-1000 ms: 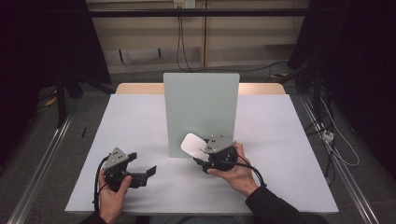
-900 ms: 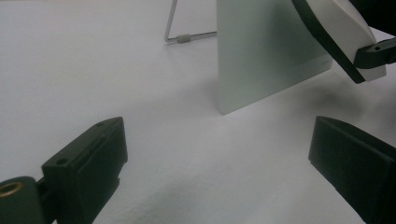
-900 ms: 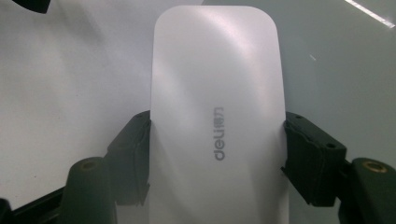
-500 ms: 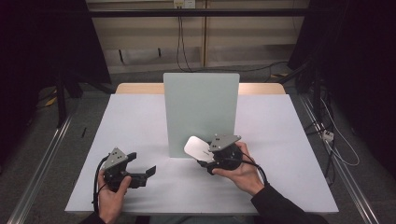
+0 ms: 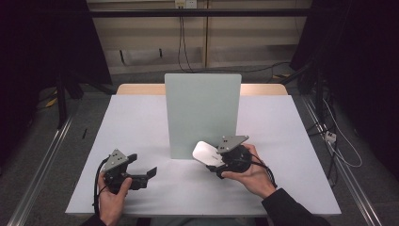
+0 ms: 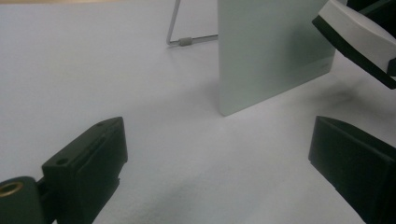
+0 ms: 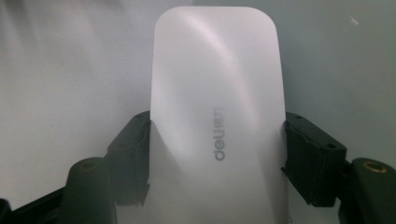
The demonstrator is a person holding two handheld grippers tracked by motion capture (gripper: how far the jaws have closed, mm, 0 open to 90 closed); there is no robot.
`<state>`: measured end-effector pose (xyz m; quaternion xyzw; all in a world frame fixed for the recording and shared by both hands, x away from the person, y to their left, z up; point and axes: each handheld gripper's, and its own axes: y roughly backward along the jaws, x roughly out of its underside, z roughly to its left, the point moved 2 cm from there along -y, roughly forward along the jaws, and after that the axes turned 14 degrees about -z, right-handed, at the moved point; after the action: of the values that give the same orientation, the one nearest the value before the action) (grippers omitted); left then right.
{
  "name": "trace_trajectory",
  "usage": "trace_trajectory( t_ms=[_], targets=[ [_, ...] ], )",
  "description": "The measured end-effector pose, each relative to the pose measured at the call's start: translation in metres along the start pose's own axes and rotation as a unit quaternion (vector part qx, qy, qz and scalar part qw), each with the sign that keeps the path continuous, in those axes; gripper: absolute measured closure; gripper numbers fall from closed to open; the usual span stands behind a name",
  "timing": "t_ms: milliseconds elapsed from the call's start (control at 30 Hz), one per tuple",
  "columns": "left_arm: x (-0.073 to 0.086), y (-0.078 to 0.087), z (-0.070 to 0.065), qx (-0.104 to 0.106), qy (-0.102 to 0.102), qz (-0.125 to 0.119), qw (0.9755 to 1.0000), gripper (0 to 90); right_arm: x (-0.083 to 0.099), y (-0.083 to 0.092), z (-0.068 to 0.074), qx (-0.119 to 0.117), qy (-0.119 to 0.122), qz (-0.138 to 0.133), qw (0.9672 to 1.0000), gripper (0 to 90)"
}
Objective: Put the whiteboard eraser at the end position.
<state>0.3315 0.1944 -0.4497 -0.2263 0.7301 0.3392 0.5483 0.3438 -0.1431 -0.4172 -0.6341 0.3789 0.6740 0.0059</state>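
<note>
Here, the white table (image 5: 141, 122) spreads across most of the high view, with a strip of its wooden edge showing at the far side. Upright near its middle stands a pale green panel (image 5: 202, 113), propped from behind by a thin wire stand (image 6: 180, 32) that the left gripper view catches beside it.

In front of the panel's lower right corner, the right gripper (image 5: 217, 162) is clamped on a white mouse (image 5: 206, 153), a flat one with rounded corners, a black underside and "deli" printed in grey on its top. The two black jaws press on its long sides near the rear half, and the mouse is held clear of the table, its nose tilted up toward the panel, very close to it.

The left gripper (image 5: 147, 175) sits well apart at the near left, low over the table, its jaws spread wide with nothing between them.
</note>
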Motion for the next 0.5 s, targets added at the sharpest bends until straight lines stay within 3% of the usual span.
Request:
trace_trajectory(
  t_ms=[233, 500],
  targets=[
    [0.000, -0.002, -0.001, 0.001, -0.001, 0.003, 1.0000, 4.4, 0.007, 0.001, 0.004, -0.025, 0.007, 0.018, 0.9995, 31.7],
    [0.001, -0.001, 0.000, 0.000, -0.001, 0.002, 1.0000, 4.5, 0.010, -0.010, 0.018, -0.071, 0.019, 0.044, 0.9963, 31.7]
  ],
)
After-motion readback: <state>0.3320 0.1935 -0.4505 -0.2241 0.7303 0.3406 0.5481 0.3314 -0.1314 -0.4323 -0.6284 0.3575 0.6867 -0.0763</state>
